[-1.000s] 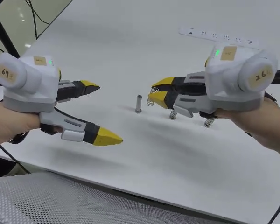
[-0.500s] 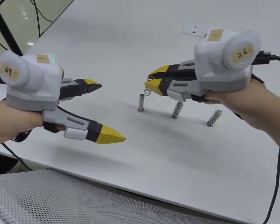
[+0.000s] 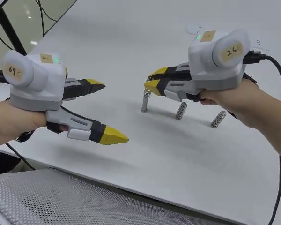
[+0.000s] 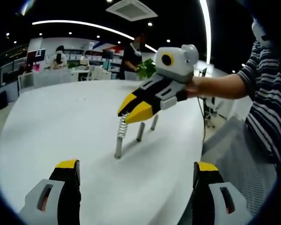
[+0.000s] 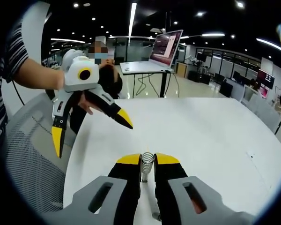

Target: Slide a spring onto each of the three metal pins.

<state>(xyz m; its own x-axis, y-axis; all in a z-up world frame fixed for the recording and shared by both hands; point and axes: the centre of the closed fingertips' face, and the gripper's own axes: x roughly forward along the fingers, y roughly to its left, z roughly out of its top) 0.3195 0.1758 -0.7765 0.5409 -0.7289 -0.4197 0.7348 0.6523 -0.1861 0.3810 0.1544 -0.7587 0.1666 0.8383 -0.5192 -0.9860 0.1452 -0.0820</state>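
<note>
Left gripper [image 3: 110, 111]: held over the near left of the table [image 3: 187, 173]; jaws spread wide, nothing between them.
Bare pin [image 3: 144, 103]: short grey metal post, stood upright on the table.
Spring [image 3: 147, 93]: small coil of silvery wire, gripped near its upper end and hung over the bare pin, lower end at the pin's top.
Right gripper [image 3: 151, 82]: yellow-tipped jaws clamped on the spring.
Second pin [image 3: 181, 110]: wrapped in a spring.
Third pin [image 3: 218, 119]: likewise wrapped, furthest right.

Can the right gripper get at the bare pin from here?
Probably yes: the right gripper holds its spring right above the bare pin, nothing stands between, and the open left gripper is off to the side.
</note>
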